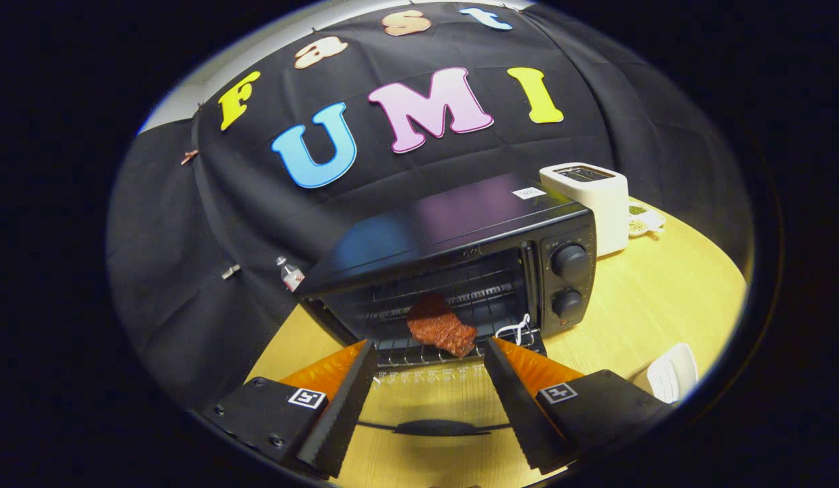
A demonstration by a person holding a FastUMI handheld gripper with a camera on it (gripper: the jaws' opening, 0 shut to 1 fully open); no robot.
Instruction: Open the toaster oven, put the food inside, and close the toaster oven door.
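The toaster oven [460,271] stands open just ahead of the gripper [430,349], and its glass door [426,407] lies folded down flat beneath and between the two fingers, with the door's dark handle [436,428] nearest the camera. The jaws stand wide apart and hold nothing; the gap between them frames the oven mouth.

The food [441,327], a reddish-brown slab like a piece of meat, sits on the wire rack [419,356] just beyond the fingertips, near the front lip of the cavity and roughly centred between the jaws. It looks to be resting on the rack by itself, apart from both fingers. A small white loop of cord or wire [518,330] lies at the front of the rack toward the right finger.

Judging from this, opening and loading are done, and the step in hand is the release or pull-back after placing the food. What remains is closing the door. That calls for drawing the gripper clear of the cavity, dropping below the door's free edge or taking its handle, and swinging it up to meet the oven front. The food sits close to the front, so whether the door clears it cannot be told from here; a nudge deeper may be wise.

Beyond the right finger, past the oven's two knobs [570,281], a white toaster [589,203] stands on the wooden table [663,298].
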